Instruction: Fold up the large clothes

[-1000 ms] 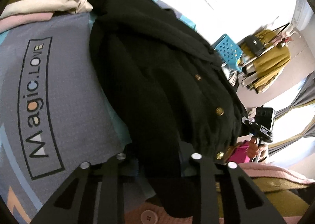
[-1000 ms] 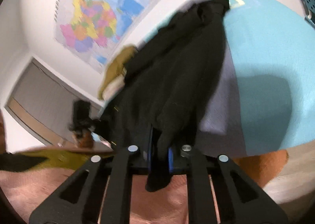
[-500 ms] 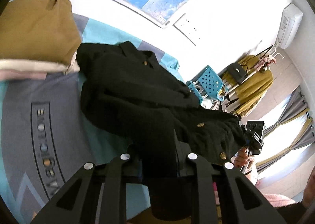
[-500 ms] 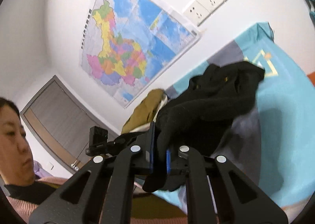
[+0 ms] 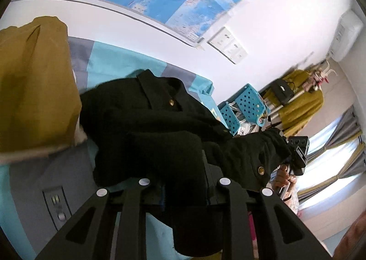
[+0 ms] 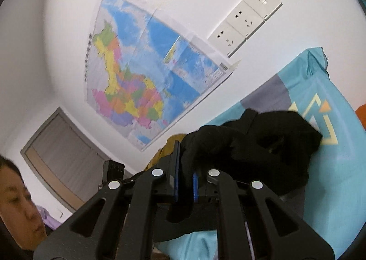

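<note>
A black cardigan with gold buttons (image 5: 148,127) lies bunched on the teal and grey cover (image 5: 119,63), its near hem lifted. My left gripper (image 5: 183,182) is shut on one corner of the hem, with black cloth hanging between and below the fingers. My right gripper (image 6: 185,177) is shut on the other corner of the cardigan (image 6: 263,145), which folds back over itself toward the collar. The right gripper also shows in the left wrist view (image 5: 295,157), held in a hand at the right.
A stack of folded clothes with a mustard top (image 5: 34,90) sits left of the cardigan. A teal perforated basket (image 5: 242,109) and a rack with a mustard garment (image 5: 299,104) stand beyond the bed. The wall holds a map (image 6: 141,81) and sockets (image 6: 247,24).
Both grippers have lifted the hem and carried it forward toward the collar, so the cardigan is doubled over and looks much shorter. Both views have tilted up toward the wall.
</note>
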The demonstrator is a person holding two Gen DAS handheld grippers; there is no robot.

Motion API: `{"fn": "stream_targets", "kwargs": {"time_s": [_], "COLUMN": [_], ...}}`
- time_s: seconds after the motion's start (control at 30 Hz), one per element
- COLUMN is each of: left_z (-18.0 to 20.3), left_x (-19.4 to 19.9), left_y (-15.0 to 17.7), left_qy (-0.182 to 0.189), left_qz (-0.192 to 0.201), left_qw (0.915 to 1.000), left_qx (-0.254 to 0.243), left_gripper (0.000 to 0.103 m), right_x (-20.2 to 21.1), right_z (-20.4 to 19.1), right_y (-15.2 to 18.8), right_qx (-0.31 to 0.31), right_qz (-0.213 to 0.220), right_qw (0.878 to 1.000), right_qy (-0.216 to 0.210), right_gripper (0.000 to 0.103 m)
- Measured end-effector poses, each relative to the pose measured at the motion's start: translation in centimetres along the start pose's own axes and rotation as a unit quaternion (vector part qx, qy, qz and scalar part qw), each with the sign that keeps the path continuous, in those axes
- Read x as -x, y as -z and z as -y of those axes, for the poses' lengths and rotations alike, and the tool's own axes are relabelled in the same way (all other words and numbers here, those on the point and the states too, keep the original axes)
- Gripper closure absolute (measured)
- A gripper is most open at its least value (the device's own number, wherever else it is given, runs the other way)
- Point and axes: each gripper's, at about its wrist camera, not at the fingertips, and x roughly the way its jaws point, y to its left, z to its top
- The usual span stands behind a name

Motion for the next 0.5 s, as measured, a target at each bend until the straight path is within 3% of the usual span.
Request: {"fn": "stream_targets", "kwargs": {"time_s": [0.13,0.27,0.5], "left_z": [0.1,-1.8,-7.5], "left_x": [-1.7,-4.2,-10.1], "left_y": [-3.6,-7.5,-11.6], "left_qy": [-0.022,-0.032,-0.052], "left_qz": [-0.016,-0.037,-0.092], "left_qw": [0.9996,0.9986,0.9885], "left_qx": [-0.005,0.02,0.108], "left_gripper": [0.078,0.076,0.067], "right_x": [-2.3,-5.6,-11.6], "right_z": [2.3,6.3,15.1], "right_y": [-2.9,-5.4,-6.0], "right_qx": [-0.031,-0.073,-0.153], "right_qz": [0.008,0.001,-0.046], "right_qw": [0.999,0.996,0.975], "right_qy": [0.014,0.046,0.154], "right_gripper": [0.095,0.095,0.094]}}
